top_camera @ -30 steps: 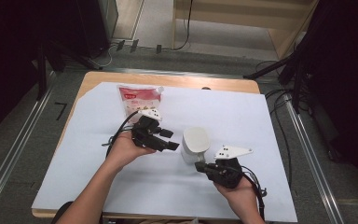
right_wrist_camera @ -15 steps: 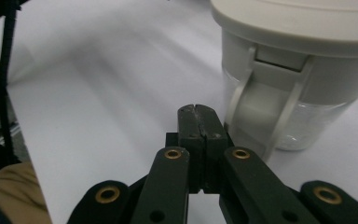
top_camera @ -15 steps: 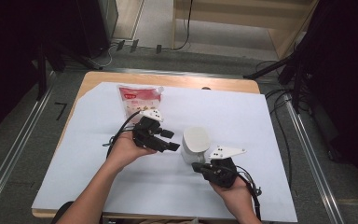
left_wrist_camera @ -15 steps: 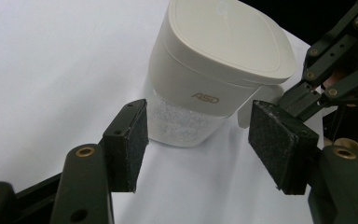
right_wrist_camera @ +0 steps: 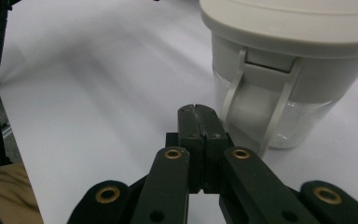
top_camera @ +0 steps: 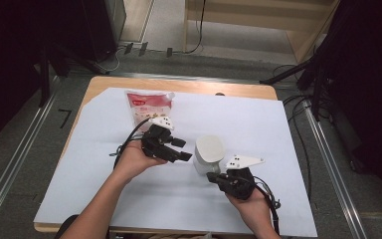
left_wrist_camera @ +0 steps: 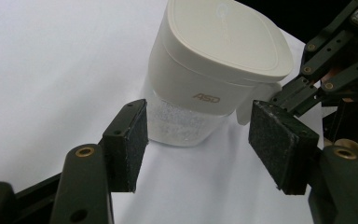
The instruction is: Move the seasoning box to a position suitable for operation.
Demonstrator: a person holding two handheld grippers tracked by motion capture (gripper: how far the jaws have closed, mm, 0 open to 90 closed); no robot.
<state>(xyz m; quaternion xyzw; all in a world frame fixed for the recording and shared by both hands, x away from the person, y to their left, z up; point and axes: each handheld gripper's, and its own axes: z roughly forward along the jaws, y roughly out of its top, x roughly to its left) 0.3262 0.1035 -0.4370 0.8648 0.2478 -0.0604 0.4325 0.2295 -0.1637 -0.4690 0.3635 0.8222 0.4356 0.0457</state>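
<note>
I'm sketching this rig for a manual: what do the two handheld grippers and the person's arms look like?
Both grippers, the left gripper and the right gripper, are black linkage frames with brass-coloured pivot pins. Their jaws end in flat, rough black pads. Each carries a pale three-cornered plate with dark dots on top and trails a black cable. The forearms show no sleeves.

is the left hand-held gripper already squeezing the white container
No, in the left gripper view the left hand-held gripper stands open, both pads short of the white container with bare table between.
</note>
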